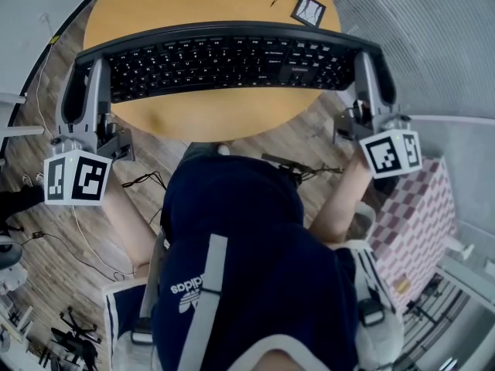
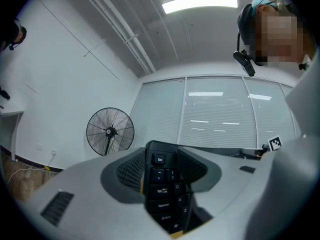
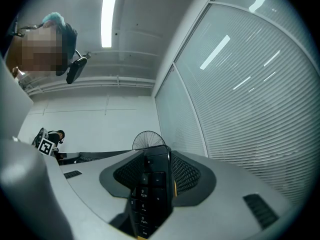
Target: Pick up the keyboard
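Keyboard [image 1: 232, 60]: black, full-size, one long rigid plastic slab. Judged light and stiff, with smooth edges that could slip, and likely to twist or droop if held at one end only. Best hold: both short ends, pinched across the thickness. Position: spans over the round wooden tabletop [image 1: 209, 118], keys facing up, apparently raised clear of it. Left claw [image 1: 83, 83]: clamped on the Esc end, which sits deep between the jaws. Right claw [image 1: 370, 72]: clamped likewise on the number-pad end
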The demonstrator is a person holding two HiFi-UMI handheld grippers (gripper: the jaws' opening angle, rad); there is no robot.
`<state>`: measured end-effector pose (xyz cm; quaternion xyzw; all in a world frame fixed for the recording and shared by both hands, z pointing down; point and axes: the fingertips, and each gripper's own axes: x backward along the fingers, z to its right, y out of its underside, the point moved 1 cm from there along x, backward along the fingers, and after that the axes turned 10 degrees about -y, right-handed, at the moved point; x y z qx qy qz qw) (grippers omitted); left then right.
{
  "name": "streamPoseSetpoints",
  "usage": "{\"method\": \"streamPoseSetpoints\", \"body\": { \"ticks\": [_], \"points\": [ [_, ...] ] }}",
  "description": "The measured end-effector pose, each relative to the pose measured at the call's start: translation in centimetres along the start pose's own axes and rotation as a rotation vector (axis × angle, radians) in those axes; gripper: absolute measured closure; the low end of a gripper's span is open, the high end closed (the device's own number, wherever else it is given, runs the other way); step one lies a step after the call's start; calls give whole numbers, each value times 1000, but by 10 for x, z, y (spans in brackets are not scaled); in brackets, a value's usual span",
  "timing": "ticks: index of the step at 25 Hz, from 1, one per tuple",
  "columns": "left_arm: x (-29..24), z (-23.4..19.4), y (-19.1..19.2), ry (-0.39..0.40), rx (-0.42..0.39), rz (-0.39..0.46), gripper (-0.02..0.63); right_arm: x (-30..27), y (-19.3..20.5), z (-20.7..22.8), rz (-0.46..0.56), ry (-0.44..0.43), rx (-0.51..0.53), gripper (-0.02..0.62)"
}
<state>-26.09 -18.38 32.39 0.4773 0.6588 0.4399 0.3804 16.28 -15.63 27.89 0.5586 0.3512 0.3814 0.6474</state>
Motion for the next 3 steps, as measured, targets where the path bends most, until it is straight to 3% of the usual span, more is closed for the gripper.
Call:
{"method": "streamPoseSetpoints", "body": {
  "ticks": [3],
  "points": [
    [0,1,-1,0,-1,-3,405,1,0,0,-1,1,0,433]
  ]
}}
